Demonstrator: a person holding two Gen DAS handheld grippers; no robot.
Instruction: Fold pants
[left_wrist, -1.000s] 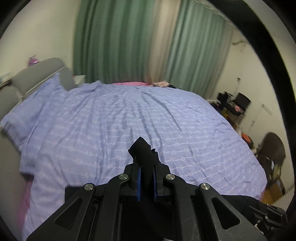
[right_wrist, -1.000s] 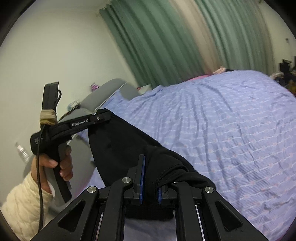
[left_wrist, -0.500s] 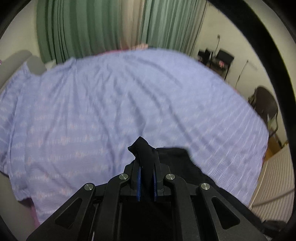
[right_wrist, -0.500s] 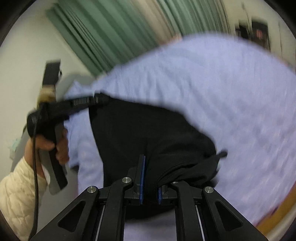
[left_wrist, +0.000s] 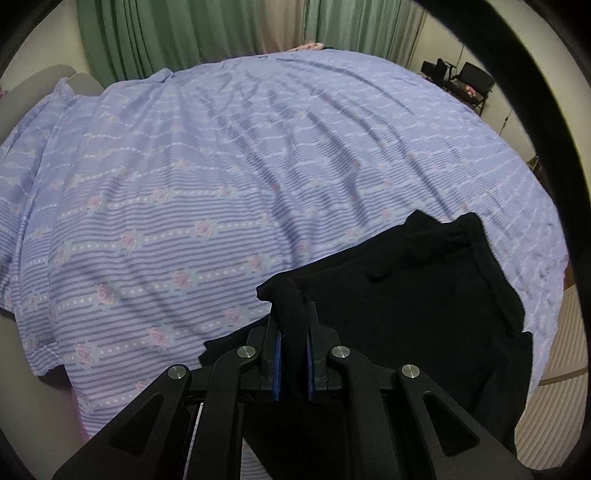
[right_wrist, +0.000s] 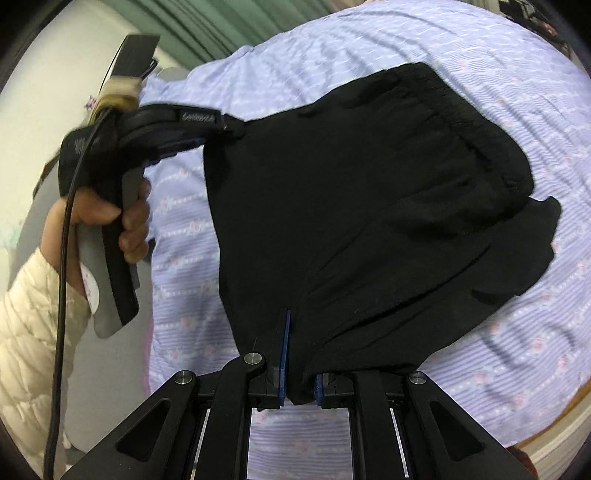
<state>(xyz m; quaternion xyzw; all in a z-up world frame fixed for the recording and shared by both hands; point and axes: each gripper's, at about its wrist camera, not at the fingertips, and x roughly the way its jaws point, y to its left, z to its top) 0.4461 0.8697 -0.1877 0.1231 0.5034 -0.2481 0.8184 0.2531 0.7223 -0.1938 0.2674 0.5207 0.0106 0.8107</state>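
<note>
Pants (right_wrist: 351, 206) lowered from mid-air; far end now draped on bedspread (left_wrist: 229, 177). Left gripper (left_wrist: 293, 332), right gripper (right_wrist: 300, 354): jaws nearly closed, each pinching black fabric edge. Lay-down under way; next fold possible.

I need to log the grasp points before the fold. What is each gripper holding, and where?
Both hold the black pants: the left gripper and right gripper each pinch a bunched bit of its edge; which part cannot be told.
</note>
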